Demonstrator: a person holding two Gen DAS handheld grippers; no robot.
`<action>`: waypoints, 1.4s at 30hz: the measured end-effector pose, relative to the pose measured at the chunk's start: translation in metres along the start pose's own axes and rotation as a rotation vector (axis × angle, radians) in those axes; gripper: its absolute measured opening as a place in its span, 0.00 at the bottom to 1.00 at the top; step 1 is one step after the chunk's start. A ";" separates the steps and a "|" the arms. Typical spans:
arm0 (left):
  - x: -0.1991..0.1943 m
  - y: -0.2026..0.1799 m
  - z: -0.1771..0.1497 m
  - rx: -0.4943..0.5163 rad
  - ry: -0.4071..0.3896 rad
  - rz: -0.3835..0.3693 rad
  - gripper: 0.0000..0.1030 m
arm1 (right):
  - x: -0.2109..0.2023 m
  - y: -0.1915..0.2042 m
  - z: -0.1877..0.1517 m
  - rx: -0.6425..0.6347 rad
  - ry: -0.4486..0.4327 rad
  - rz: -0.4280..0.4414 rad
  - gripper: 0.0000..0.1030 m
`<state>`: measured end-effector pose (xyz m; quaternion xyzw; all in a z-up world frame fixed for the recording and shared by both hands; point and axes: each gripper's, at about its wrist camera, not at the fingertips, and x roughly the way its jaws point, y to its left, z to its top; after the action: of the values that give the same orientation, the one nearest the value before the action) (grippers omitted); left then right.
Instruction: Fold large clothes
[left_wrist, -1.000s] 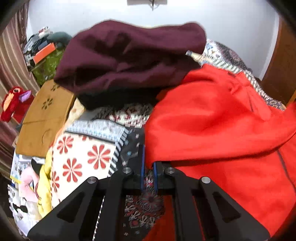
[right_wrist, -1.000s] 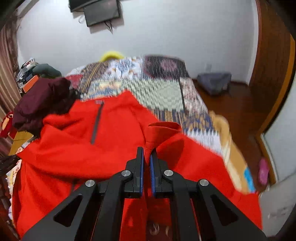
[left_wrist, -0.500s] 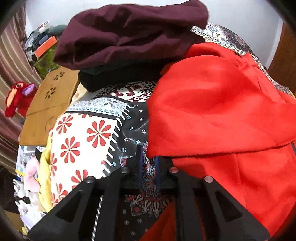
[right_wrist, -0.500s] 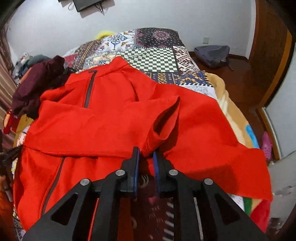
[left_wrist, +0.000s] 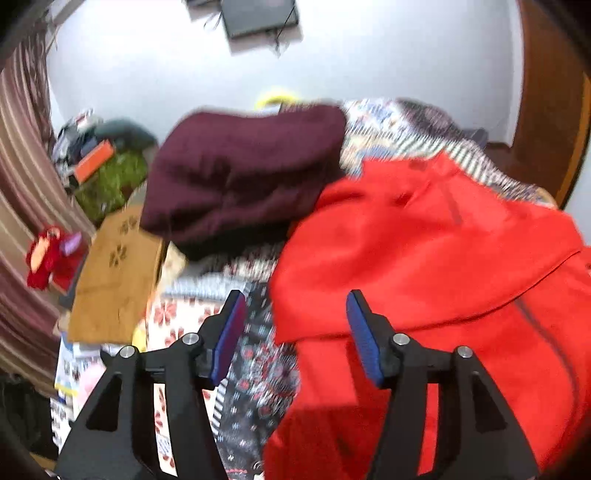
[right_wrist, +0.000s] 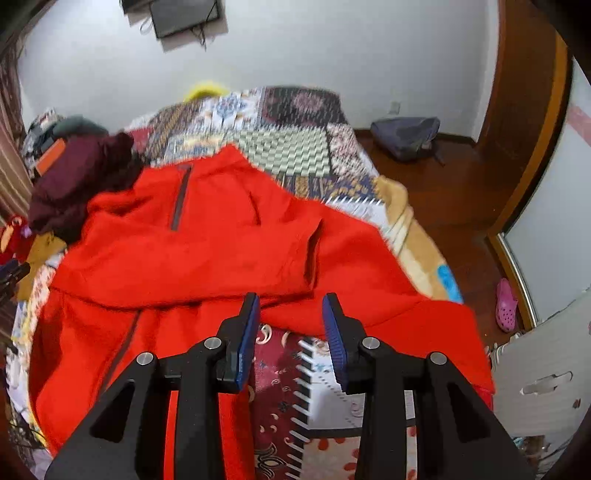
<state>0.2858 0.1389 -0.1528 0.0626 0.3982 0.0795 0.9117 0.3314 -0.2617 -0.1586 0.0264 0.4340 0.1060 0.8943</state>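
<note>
A large red zip jacket (right_wrist: 207, 254) lies spread on the patchwork bed cover, with a folded band of red cloth lying across its chest. It also shows in the left wrist view (left_wrist: 424, 258). My left gripper (left_wrist: 295, 317) is open and empty, just above the jacket's left edge. My right gripper (right_wrist: 290, 314) is open and empty, just in front of the folded cloth's near edge. Neither gripper holds the cloth.
A pile of maroon clothes (left_wrist: 240, 173) lies at the jacket's far left. A brown cardboard box (left_wrist: 114, 273) and a red plush toy (left_wrist: 48, 258) stand left of the bed. The patchwork cover (right_wrist: 295, 155) runs to the far wall. A grey bag (right_wrist: 406, 136) lies on the wooden floor.
Both grippers were shut on the red cloth a second ago. They laid it down across the jacket, opened and drew back a little.
</note>
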 end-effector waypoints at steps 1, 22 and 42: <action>-0.005 -0.004 0.006 0.006 -0.019 -0.010 0.59 | -0.003 -0.002 0.002 0.008 -0.011 0.000 0.31; 0.015 -0.149 0.053 0.094 -0.038 -0.281 0.78 | 0.014 -0.132 -0.054 0.512 0.092 0.103 0.44; 0.058 -0.146 0.030 0.057 0.095 -0.268 0.78 | 0.063 -0.186 -0.061 0.876 0.008 0.104 0.39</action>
<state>0.3604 0.0056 -0.2001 0.0309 0.4479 -0.0514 0.8921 0.3524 -0.4330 -0.2708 0.4245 0.4393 -0.0430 0.7905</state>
